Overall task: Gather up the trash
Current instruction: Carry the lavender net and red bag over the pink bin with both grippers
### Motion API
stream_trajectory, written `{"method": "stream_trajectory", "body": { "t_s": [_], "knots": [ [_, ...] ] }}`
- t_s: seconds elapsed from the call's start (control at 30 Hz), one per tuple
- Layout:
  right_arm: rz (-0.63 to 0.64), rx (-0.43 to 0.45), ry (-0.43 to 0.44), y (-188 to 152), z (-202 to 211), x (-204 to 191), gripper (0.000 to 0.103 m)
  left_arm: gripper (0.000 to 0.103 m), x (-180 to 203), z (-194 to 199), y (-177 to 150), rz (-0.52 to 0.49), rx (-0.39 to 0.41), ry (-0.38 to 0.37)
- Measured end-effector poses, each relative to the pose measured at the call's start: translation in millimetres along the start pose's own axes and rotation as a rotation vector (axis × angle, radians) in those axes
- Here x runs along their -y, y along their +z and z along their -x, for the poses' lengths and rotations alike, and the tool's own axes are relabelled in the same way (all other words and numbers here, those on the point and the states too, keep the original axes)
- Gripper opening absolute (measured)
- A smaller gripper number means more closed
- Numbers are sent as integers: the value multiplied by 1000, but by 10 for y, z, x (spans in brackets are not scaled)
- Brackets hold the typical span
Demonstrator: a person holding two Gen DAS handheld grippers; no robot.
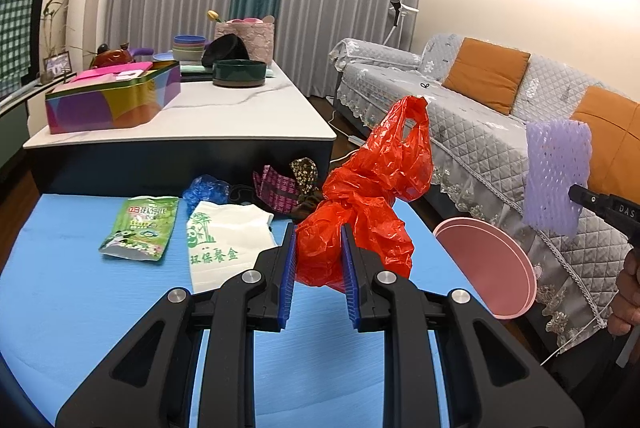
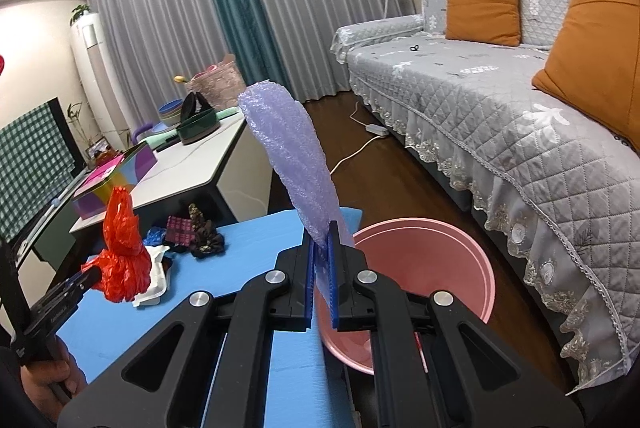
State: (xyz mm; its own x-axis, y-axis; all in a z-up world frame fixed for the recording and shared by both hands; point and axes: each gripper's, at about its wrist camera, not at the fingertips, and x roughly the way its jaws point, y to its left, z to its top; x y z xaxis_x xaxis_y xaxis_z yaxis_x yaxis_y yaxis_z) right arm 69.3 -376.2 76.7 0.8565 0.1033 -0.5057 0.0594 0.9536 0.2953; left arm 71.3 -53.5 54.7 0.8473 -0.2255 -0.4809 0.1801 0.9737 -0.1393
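My left gripper (image 1: 319, 248) is shut on a crumpled red plastic bag (image 1: 372, 183) and holds it above the blue mat (image 1: 80, 308); the bag also shows in the right wrist view (image 2: 122, 252). My right gripper (image 2: 320, 248) is shut on a purple foam net sleeve (image 2: 288, 151), held up over the rim of the pink bin (image 2: 440, 268). The sleeve (image 1: 558, 175) and bin (image 1: 488, 268) show at the right of the left wrist view. On the mat lie a green snack packet (image 1: 140, 228), a white paper bag with green print (image 1: 224, 240) and a blue crumpled wrapper (image 1: 206, 189).
Patterned cloth scraps (image 1: 288, 183) lie at the mat's far edge. Behind stands a white table (image 1: 224, 111) with a colourful tin (image 1: 112, 99), bowls and a basket. A grey-covered sofa (image 2: 500, 115) with orange cushions runs along the right. A power strip and cable (image 2: 372, 131) lie on the floor.
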Motion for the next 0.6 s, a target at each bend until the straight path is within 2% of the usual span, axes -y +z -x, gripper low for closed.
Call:
{"method": "stream_trajectory", "body": {
  "t_s": [0.6],
  "knots": [
    [-43, 17, -65, 51, -63, 323, 6, 21, 194, -151, 54, -30, -3, -33]
  ]
}}
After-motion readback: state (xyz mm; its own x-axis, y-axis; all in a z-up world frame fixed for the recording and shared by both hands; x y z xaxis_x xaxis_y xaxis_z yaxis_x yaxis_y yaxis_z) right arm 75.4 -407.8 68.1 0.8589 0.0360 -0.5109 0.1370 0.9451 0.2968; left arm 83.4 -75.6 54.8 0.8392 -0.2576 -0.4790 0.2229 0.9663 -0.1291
